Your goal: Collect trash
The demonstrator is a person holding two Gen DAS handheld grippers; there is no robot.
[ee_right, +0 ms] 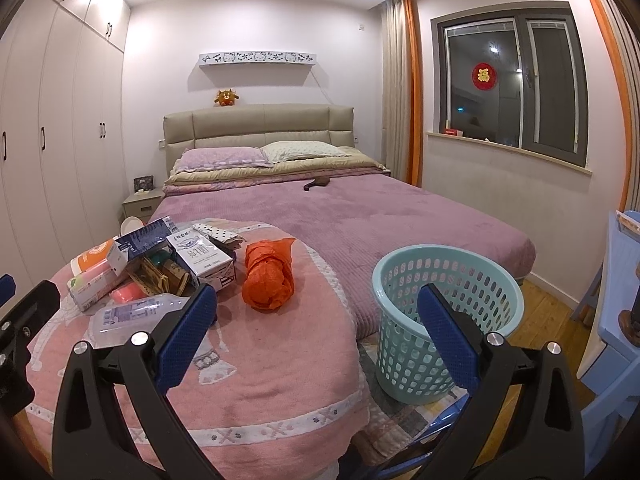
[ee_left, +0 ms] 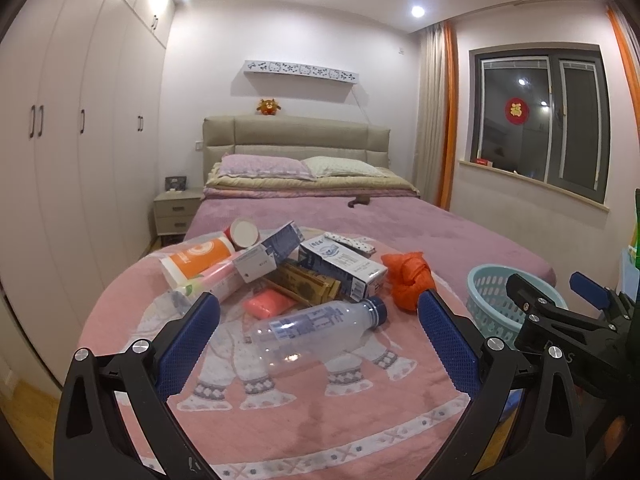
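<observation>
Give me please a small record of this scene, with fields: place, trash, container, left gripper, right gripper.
place: bed with pink blanket at its foot
trash: bottle lying on its side, milk carton, orange bag, orange cup, other boxes, all in a pile on the blanket
container: basket, light blue, beside the bed, nothing seen inside
left gripper: open, holding nothing, bottle ahead between its fingers
right gripper: open, holding nothing
</observation>
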